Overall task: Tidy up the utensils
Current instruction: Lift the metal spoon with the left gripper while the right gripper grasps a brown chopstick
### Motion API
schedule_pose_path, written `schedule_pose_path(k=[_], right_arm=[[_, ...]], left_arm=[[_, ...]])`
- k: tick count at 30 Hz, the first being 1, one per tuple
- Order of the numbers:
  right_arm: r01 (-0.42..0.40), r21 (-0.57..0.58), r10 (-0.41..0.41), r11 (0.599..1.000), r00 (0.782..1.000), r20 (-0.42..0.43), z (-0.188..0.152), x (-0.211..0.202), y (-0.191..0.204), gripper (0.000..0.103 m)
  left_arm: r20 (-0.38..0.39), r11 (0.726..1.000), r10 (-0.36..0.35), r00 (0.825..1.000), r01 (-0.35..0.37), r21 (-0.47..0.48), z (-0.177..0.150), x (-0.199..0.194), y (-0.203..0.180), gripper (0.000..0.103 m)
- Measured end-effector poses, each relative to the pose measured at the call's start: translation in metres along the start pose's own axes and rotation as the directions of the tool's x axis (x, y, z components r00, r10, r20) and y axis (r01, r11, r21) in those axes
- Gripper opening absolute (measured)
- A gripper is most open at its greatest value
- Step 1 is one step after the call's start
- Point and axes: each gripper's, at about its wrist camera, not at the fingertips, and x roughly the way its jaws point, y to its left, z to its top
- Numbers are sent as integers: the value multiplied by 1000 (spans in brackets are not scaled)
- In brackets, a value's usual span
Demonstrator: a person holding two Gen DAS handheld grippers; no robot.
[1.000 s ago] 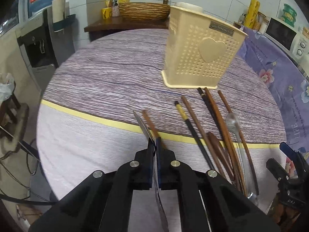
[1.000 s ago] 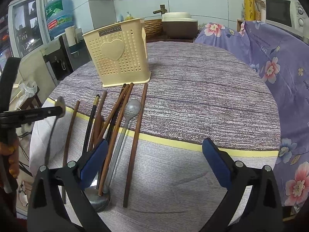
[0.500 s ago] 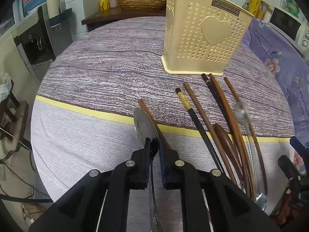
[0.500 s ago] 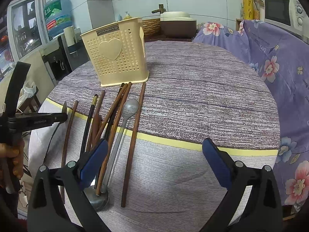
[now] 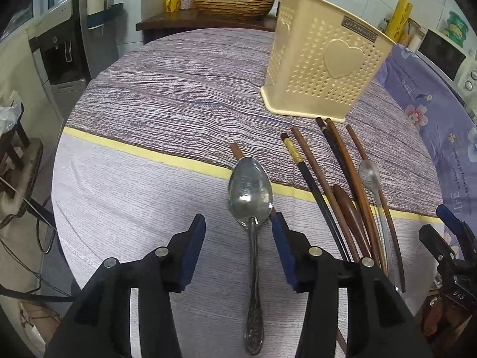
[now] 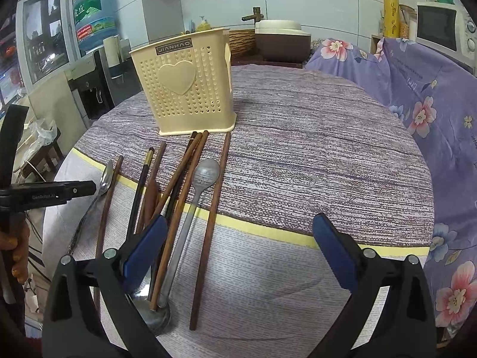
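A metal spoon [image 5: 249, 197] lies flat on the table between the fingers of my left gripper [image 5: 238, 226], which is open and not holding it. The spoon also shows in the right wrist view [image 6: 105, 179]. Right of it lie several brown and black chopsticks [image 5: 310, 167] and a grey spoon [image 5: 369, 176]. A cream perforated utensil holder [image 5: 325, 68] with a heart stands upright behind them. My right gripper [image 6: 238, 235] is open and empty above the table's near part, with the chopsticks [image 6: 179, 185] by its left finger.
The round table [image 5: 167, 89] wears a purple striped cloth with a yellow band. A wicker basket [image 5: 232, 0] sits on a side cabinet behind. A floral purple cover [image 6: 426, 101] and a microwave [image 6: 441, 26] stand at the right. A water dispenser [image 5: 65, 47] stands left.
My left gripper, shut on the metal spoon a second ago, has opened. The spoon has turned bowl-up and now lies on the table. The right gripper has barely moved.
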Motion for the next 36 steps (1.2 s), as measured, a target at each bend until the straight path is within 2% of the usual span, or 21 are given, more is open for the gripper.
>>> schedule_pose_path(k=[7,14,17,19,24,26,29,34,36], right_arm=[[2,13,-2,1000,1000,-8,-2,0,-2,97],[4,14,-4,1000,1000,-10,-3,1,-3,97],[7,15,-7,1000,1000,-12,-2,3,-3,97],[6,13,-6,1000,1000,-15,-1,5,-3,97],[3,4,-3,1000,1000,-24,9,15,-3,97],[-6,7,6,1000,999,-38,16,24,-4,90],[-25,24,26,999,998,-62,32,38,-6,75],[-53,31,56,998,991,-118,60,71,-1,61],[-51,28,55,998,988,-145,68,84,2,58]], left_arm=[[15,1000,12,1000,-13,24,14,14,-8,54],[21,999,33,999,-34,42,19,27,-11,54],[33,998,35,999,-36,46,19,27,-11,51],[37,999,29,999,-30,44,19,26,-11,39],[58,999,13,998,-15,33,21,21,-8,38],[71,1000,7,997,-9,29,23,16,-7,38],[98,1000,4,995,-7,25,28,8,-6,38],[141,1000,-5,990,1,25,38,-5,-6,38],[155,1000,-10,988,5,30,42,-9,-7,38]])
